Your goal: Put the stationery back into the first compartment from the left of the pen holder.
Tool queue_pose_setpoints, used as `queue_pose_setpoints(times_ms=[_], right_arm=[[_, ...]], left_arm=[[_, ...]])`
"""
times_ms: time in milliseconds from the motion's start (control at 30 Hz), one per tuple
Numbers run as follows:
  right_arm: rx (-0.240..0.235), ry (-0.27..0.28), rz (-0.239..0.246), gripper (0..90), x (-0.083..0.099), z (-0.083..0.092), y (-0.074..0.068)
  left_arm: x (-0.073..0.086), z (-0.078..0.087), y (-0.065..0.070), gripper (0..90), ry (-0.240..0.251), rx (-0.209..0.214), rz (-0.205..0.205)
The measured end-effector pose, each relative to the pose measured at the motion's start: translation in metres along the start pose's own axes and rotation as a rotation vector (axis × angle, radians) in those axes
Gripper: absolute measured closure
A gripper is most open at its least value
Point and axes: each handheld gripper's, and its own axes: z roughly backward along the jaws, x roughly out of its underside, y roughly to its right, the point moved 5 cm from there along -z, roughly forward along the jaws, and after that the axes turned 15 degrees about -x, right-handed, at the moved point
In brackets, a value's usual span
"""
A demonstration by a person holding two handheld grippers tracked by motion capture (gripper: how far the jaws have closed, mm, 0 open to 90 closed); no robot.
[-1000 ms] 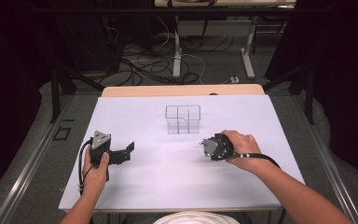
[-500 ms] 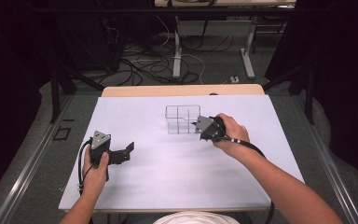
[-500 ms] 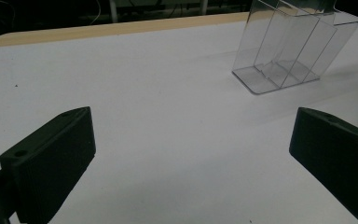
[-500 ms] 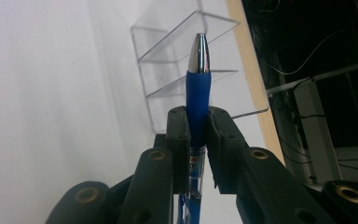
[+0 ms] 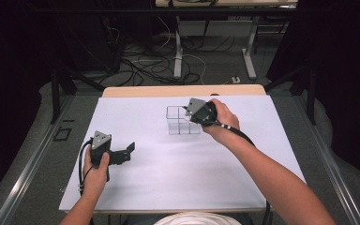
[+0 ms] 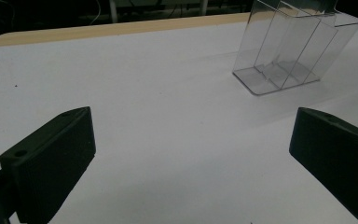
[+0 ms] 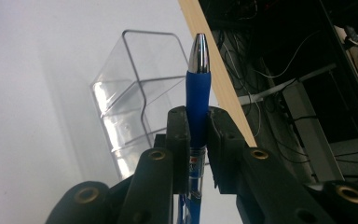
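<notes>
A blue pen (image 7: 197, 100) with a silver tip sits pinched between the pads of my right gripper (image 7: 197, 122), which is shut on it. In the high view that right gripper (image 5: 198, 111) hovers at the right side of a clear plastic organizer (image 5: 180, 123) with several compartments, near the back of the white table. In the right gripper view the pen's tip points past the clear organizer (image 7: 130, 93). My left gripper (image 5: 124, 152) rests low at the table's left, jaws wide apart and empty. Its own view shows the left gripper (image 6: 191, 154) aimed toward the organizer (image 6: 293, 46).
The white table top (image 5: 178, 173) has a wooden strip (image 5: 183, 90) along its far edge. Behind it stand desk legs and tangled cables (image 5: 168, 61) on the dark floor. A cable trails from each gripper.
My right gripper has risen and moved toward the far side, from the table's right to beside the organizer, with the pen held. The left gripper has stayed put.
</notes>
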Motion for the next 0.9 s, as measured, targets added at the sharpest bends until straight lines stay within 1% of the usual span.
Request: queue_pose_setpoints(times_ms=[33, 100, 133, 167, 233, 267, 333, 400, 433, 467, 567, 600, 767, 800, 867, 900], right_arm=[[-0.002, 0.006, -0.010, 79.6, -0.003, -0.001, 0.001], [0.001, 0.012, -0.006, 79.6, -0.008, -0.002, 0.004], [0.003, 0.018, -0.014, 79.6, -0.010, -0.003, 0.005], [0.009, 0.021, -0.012, 79.6, -0.012, -0.004, 0.007], [0.011, 0.027, -0.028, 79.6, -0.016, -0.004, 0.010], [0.011, 0.040, -0.046, 79.6, -0.018, -0.005, 0.010], [0.014, 0.036, -0.038, 79.6, -0.021, -0.005, 0.014], [0.020, 0.043, -0.041, 79.6, -0.023, -0.005, 0.016], [0.027, 0.054, -0.043, 79.6, -0.024, -0.006, 0.017], [0.022, 0.048, -0.045, 79.5, -0.025, -0.005, 0.017], [0.027, 0.064, -0.061, 79.6, -0.028, -0.005, 0.018], [0.029, 0.065, -0.053, 79.6, -0.029, -0.006, 0.019], [0.031, 0.092, -0.051, 79.6, -0.034, -0.006, 0.021], [0.029, 0.099, -0.058, 79.6, -0.035, -0.006, 0.021], [0.034, 0.127, -0.059, 79.6, -0.038, -0.007, 0.022], [0.028, 0.122, -0.065, 79.6, -0.039, -0.007, 0.022]], left_arm=[[0.000, 0.000, 0.000, 0.0, -0.001, 0.000, 0.003], [0.001, 0.000, 0.000, 0.0, -0.004, 0.001, 0.006], [0.001, 0.000, -0.001, 0.0, -0.005, 0.001, 0.006], [0.001, 0.000, -0.001, 0.0, -0.005, 0.002, 0.006], [0.001, 0.000, -0.001, 0.0, -0.004, 0.002, 0.004], [0.001, 0.000, -0.001, 0.0, -0.002, 0.001, 0.005], [0.001, 0.000, -0.002, 0.0, -0.004, 0.002, 0.005], [0.002, 0.001, -0.002, 0.1, -0.003, 0.000, 0.008], [0.001, 0.001, -0.002, 0.0, -0.002, 0.000, 0.009], [0.001, 0.001, -0.002, 0.0, -0.002, 0.000, 0.008], [0.001, 0.000, -0.002, 0.0, -0.003, 0.001, 0.007], [0.002, 0.000, -0.002, 0.0, -0.005, 0.001, 0.006], [0.001, 0.001, -0.002, 0.1, 0.000, 0.001, 0.002], [0.001, 0.001, -0.002, 0.0, -0.001, 0.001, 0.003], [0.002, 0.001, -0.002, 0.0, -0.003, 0.001, 0.003], [0.002, 0.001, -0.002, 0.0, -0.002, 0.002, 0.004]])
